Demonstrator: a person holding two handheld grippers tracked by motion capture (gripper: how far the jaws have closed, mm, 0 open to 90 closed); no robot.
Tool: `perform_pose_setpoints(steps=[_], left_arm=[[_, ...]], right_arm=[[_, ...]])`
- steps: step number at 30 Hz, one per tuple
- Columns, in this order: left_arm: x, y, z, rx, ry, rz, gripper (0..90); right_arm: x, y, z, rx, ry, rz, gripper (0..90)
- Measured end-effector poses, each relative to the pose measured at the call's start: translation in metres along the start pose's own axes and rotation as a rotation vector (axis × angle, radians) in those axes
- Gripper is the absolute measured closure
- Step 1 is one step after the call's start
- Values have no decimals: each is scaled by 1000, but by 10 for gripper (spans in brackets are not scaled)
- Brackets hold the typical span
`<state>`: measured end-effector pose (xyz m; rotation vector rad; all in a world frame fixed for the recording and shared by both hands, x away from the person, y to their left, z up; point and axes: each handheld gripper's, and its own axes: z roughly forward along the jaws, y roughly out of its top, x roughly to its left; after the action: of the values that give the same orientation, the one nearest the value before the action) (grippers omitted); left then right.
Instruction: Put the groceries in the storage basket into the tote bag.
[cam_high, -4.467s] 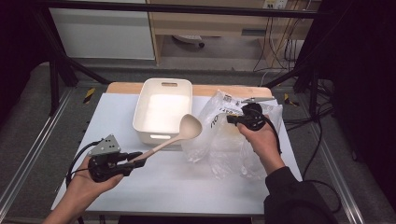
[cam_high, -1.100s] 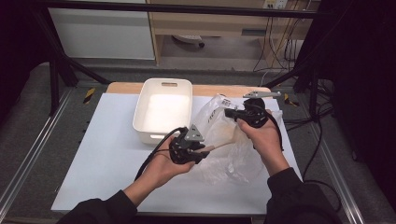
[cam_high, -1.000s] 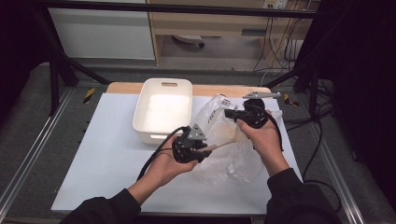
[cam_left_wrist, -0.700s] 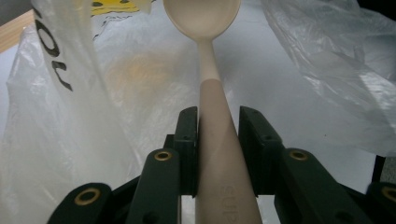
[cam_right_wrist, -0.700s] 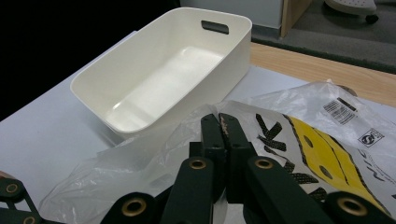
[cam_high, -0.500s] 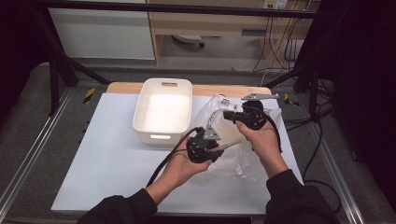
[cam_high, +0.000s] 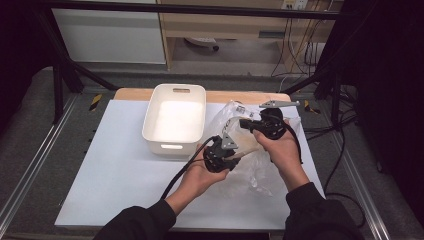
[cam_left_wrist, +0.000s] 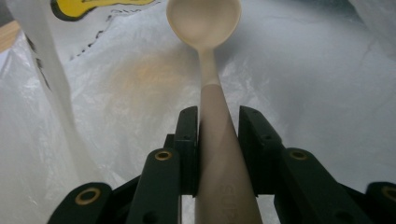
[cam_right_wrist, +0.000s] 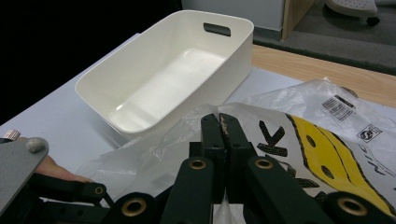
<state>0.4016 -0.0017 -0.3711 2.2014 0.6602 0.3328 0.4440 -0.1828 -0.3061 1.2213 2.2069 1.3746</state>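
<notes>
**Spoon being held inside a plastic bag pinched at its edge**

A cream-coloured plastic serving spoon is being grasped by its handle between the black jaws of the left gripper, with the pads pressed against both sides of the handle. In the left gripper view, the round bowl of the spoon is being shown ahead of the jaws, surrounded by the thin film of a crinkled clear plastic bag with yellow and black printing; the bag's wall is being seen beneath, beside and above the spoon. In the high view, the left gripper is being held against the mouth of the bag, which is lying on the right part of the white-topped bench.

The right gripper is being kept clenched on the bag's edge: in the right gripper view its two jaws are being shown pressed together with a fold of the film caught between them. In the high view, the right gripper is being held just above and to the right of the left one, close beside it.

A white rectangular plastic tub with cut-out handles is being left standing on the bench just left of the bag, its near wall close to the left gripper.
</notes>
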Motion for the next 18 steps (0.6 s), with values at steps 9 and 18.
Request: perform_pose_setpoints(steps=[9,18], left_arm=[[2,2,13,-19,9,-18,692],[1,5,30,-47,21,-26,692]], right_arm=[[0,-1,2,3,3,2,900],[1,-3,2,3,6,8,900]])
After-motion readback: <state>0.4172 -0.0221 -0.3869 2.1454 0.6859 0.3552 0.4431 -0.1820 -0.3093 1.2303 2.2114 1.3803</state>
